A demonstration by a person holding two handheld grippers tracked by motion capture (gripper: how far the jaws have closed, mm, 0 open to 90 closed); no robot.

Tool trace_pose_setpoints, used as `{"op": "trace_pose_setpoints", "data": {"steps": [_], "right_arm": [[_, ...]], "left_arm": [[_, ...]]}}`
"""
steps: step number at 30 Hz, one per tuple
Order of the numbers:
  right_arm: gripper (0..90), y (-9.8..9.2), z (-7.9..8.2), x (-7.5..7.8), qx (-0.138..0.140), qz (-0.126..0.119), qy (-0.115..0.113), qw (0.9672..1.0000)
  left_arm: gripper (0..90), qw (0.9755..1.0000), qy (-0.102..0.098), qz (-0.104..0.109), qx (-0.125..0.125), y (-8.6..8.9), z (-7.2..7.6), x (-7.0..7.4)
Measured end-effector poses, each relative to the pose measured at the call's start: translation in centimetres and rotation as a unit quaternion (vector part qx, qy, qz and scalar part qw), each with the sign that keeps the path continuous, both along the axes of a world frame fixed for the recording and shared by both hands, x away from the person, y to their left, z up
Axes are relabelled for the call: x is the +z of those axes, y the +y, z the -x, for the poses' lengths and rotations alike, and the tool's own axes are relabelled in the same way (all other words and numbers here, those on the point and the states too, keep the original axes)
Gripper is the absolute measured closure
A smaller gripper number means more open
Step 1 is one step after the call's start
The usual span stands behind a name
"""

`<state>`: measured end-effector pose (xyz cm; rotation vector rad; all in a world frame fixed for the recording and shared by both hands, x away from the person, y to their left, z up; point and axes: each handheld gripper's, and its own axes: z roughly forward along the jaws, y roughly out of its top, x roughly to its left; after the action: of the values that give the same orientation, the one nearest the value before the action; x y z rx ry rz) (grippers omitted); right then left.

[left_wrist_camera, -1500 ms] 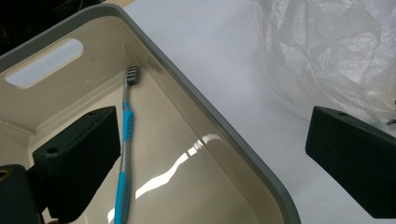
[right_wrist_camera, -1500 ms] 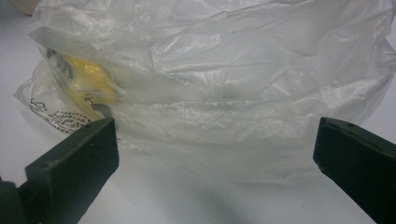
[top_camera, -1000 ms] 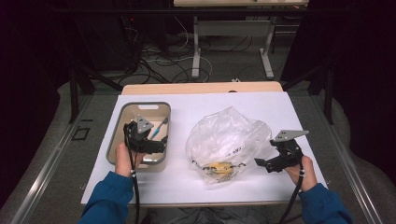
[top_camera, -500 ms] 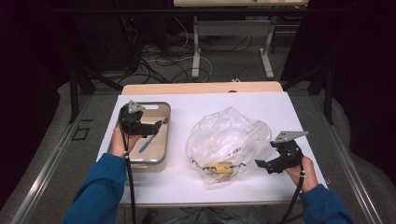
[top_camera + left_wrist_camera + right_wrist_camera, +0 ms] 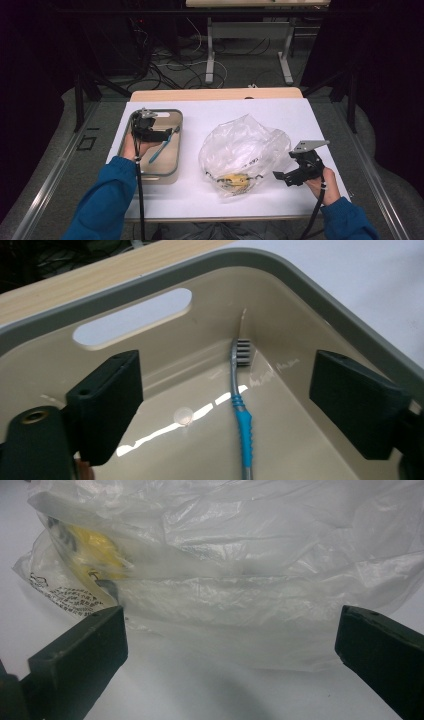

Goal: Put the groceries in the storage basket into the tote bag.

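Note:
A beige tray with a grey rim sits at the table's left. A blue and grey toothbrush lies slanted on its floor. My left gripper hangs low inside the tray at its far left. In the left gripper view the toothbrush lies between the jaws, brush head towards the tray wall. The jaws have just been closing, but the pads stand clear of it. My right gripper is open just right of a crumpled clear plastic bag holding something yellow.
The white table top carries only the tray and the bag. In the right gripper view the bag and its yellow contents lie right ahead of the open gripper. Cables and table legs lie on the floor beyond.
My left gripper has moved from the tray's middle towards its far left end and sunk lower into it. The right gripper and the bag have stayed put.

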<state>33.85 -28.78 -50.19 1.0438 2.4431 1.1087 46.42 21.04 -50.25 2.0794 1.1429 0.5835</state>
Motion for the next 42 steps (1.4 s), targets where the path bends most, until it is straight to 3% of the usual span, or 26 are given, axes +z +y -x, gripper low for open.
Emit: {"op": "trace_pose_setpoints", "data": {"steps": [9,16,20,28,29,31,36,39,42], "right_arm": [[0.3,-0.1,0.0,0.0,0.003,0.004,-0.003,1.0],[0.4,0.0,0.0,0.0,0.004,0.005,0.002,1.0],[0.4,0.0,-0.1,0.0,0.006,0.004,-0.004,1.0],[0.4,0.1,0.0,0.0,0.004,0.005,0.002,1.0],[0.4,0.1,-0.1,-0.1,0.005,0.005,0.002,1.0],[0.4,0.1,-0.1,-0.1,0.005,0.003,-0.001,1.0],[0.4,0.1,-0.1,-0.1,0.006,0.004,0.001,1.0],[0.4,0.1,-0.1,-0.1,0.008,0.007,-0.004,0.9999],[0.5,0.2,0.0,0.0,0.001,0.004,-0.002,1.0]], "left_arm": [[40.2,0.9993,0.031,0.012,-0.018,-0.1,-0.8,-1.8],[52.3,0.9978,0.062,-0.004,-0.022,-0.2,-1.1,-2.8],[59.4,0.9974,0.069,0.002,-0.022,-0.2,-1.2,-3.2],[65.8,0.9956,0.09,-0.01,-0.025,-0.5,-1.4,-3.9],[66.4,0.9946,0.098,-0.022,-0.029,-0.5,-1.4,-3.9],[67.3,0.9944,0.098,-0.025,-0.028,-0.6,-1.4,-4.0],[69.1,0.9945,0.102,-0.022,-0.006,-0.9,-1.3,-4.1],[69.4,0.9933,0.112,-0.03,-0.003,-1.1,-1.3,-3.9],[78.3,0.993,0.113,-0.036,0.001,-1.4,-1.2,-3.9]]}}
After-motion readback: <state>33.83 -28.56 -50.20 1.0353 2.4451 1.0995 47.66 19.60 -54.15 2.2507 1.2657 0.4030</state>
